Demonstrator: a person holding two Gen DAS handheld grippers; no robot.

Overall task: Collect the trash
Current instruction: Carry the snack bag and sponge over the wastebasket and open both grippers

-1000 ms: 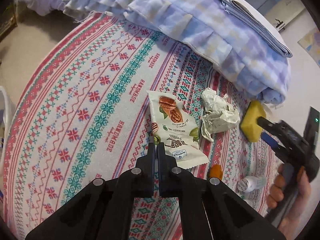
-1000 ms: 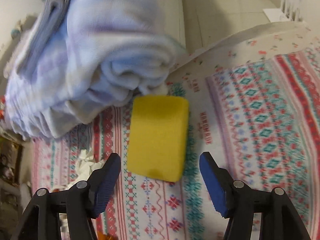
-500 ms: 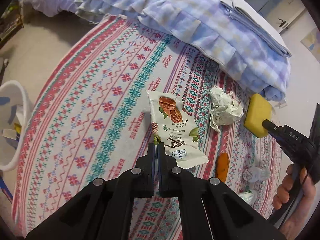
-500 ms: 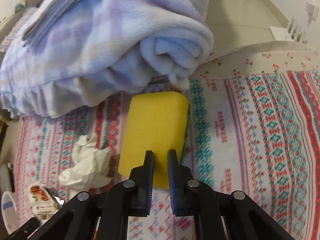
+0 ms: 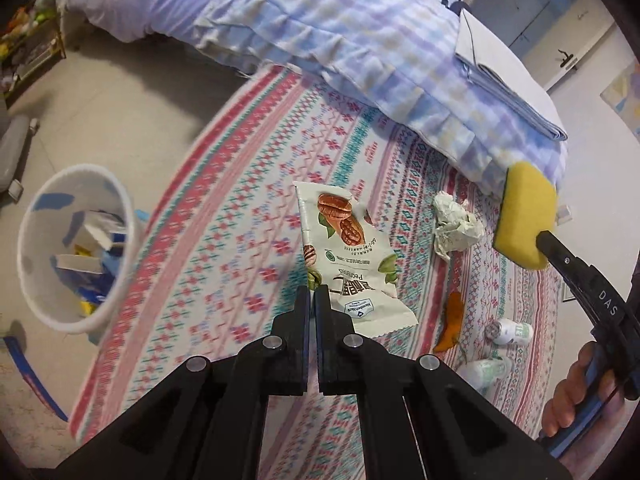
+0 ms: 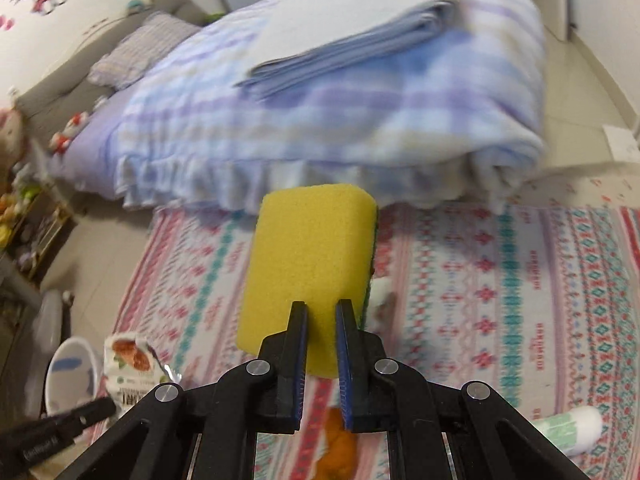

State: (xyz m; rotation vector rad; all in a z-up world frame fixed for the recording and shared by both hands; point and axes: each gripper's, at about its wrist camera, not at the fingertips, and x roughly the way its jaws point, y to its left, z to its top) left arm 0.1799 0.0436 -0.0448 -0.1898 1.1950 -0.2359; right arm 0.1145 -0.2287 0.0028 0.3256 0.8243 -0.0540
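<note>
My left gripper (image 5: 312, 294) is shut on the corner of a white pecan snack wrapper (image 5: 346, 256) and holds it above the patterned rug (image 5: 224, 240). My right gripper (image 6: 322, 312) is shut on a yellow sponge (image 6: 308, 264), lifted off the rug; the sponge also shows in the left wrist view (image 5: 524, 220). A crumpled white paper ball (image 5: 454, 224) lies on the rug. A white trash bin (image 5: 72, 248) holding scraps stands on the floor to the left, also in the right wrist view (image 6: 68, 372).
An orange peel (image 5: 450, 322), a small white bottle (image 5: 510, 330) and a clear bottle (image 5: 486, 368) lie on the rug at right. A folded checked blanket (image 5: 360, 48) lies along the rug's far edge. A green-white bottle (image 6: 572, 428) lies at lower right.
Both grippers have risen with their loads. The right gripper closed on the sponge and lifted it off the rug. The wrapper hangs higher and the trash bin has come into view at left.
</note>
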